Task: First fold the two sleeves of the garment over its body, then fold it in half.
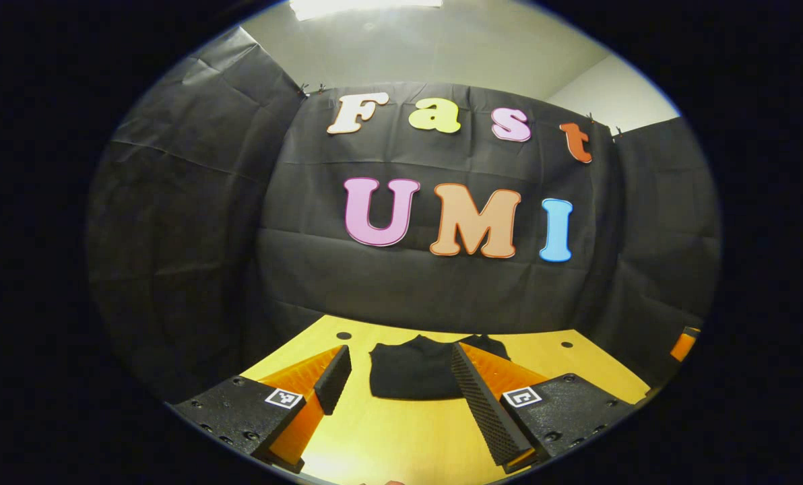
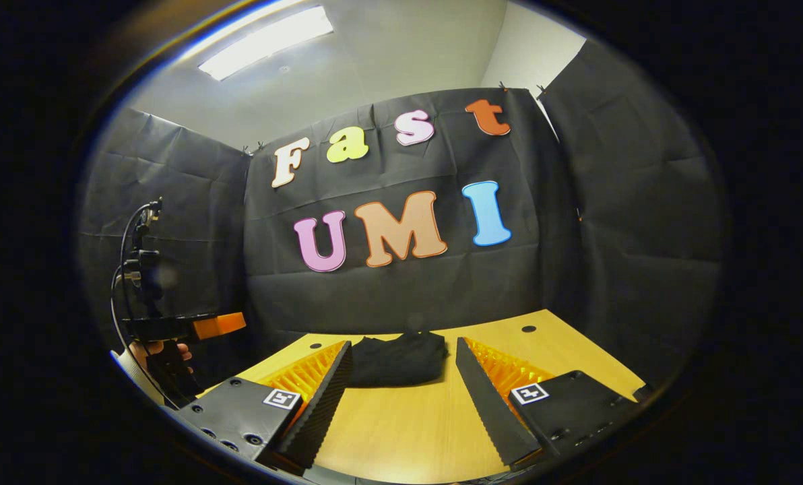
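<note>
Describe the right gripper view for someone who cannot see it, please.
A dark garment lies folded into a compact bundle on a wooden table, beyond the open fingers of the right hand-held gripper, which holds nothing. At the far left, a hand holds the left hand-held gripper beside the table, with black cloth walls behind.

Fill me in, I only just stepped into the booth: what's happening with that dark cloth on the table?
A person is working with a handheld gripper in each hand, folding a garment. Right now the black garment lies in a compact folded bundle on the wooden table, toward the far edge. The left gripper and the right gripper both hang back from it with jaws open, holding nothing. In the right gripper view, the person's hand holding the left gripper shows off to the side. The folding looks about done.
</note>
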Tool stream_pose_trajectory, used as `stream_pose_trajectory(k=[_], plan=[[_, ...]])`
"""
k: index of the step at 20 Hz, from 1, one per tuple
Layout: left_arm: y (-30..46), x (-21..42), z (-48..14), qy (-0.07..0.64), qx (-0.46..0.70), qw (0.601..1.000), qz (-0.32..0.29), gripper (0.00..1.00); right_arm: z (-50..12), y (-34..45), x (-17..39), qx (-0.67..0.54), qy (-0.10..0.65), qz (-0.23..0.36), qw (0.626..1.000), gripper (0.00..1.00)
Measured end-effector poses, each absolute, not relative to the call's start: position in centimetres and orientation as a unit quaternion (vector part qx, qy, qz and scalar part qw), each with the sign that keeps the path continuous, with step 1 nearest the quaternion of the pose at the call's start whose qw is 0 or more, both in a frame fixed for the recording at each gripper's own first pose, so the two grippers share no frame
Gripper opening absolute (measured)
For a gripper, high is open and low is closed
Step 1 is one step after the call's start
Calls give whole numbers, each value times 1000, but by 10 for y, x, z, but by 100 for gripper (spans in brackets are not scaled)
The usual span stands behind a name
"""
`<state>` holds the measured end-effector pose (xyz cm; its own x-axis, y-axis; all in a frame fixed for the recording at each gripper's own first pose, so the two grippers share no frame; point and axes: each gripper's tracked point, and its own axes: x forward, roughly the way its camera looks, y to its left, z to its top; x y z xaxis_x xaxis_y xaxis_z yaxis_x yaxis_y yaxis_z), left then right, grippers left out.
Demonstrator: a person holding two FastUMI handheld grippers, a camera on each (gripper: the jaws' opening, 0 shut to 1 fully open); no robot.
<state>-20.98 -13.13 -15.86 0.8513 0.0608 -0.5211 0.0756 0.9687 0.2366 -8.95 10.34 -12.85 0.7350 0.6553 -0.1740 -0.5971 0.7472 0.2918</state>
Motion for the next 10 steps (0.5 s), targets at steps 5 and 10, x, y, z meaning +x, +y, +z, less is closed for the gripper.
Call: stream_pose_trajectory(k=[5,10], plan=[[-166,-199,-183,290,132,947,-41,92,-129,78,-71,105,131,313,935,97],[-194,-173,-179,279,125,948,-85,94,-130,67,-68,136,143,270,942,97]])
